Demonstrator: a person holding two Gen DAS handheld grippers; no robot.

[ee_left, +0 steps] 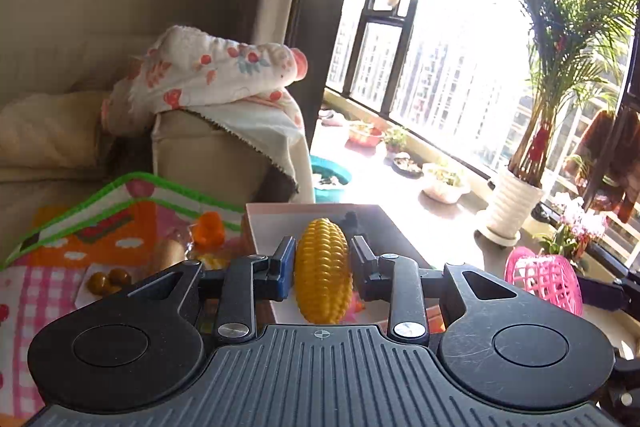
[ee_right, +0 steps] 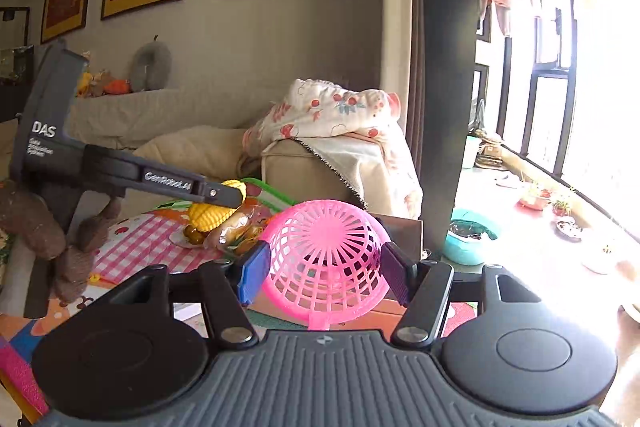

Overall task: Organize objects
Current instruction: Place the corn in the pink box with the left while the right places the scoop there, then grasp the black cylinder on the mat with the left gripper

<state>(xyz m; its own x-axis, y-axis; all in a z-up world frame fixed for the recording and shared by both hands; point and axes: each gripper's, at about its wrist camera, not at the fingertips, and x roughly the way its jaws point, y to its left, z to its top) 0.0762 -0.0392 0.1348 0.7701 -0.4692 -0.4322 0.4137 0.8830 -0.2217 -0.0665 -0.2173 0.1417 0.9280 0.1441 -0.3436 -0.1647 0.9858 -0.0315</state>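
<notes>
My left gripper (ee_left: 322, 261) is shut on a yellow toy corn cob (ee_left: 323, 269) and holds it upright above the table. The corn (ee_right: 216, 213) and the left gripper also show in the right wrist view, raised over a plate of toy food (ee_right: 224, 231). My right gripper (ee_right: 324, 273) is shut on a pink plastic basket (ee_right: 326, 259), its bottom turned toward the camera. The basket (ee_left: 546, 281) shows at the right in the left wrist view.
A pink checked play mat (ee_left: 24, 291) covers the table. On it are brown toy balls on a plate (ee_left: 108, 281), an orange toy (ee_left: 208, 229) and a cardboard box (ee_left: 360, 223). A sofa with a floral blanket (ee_left: 216, 75) stands behind. Potted plants (ee_left: 520, 203) line the window.
</notes>
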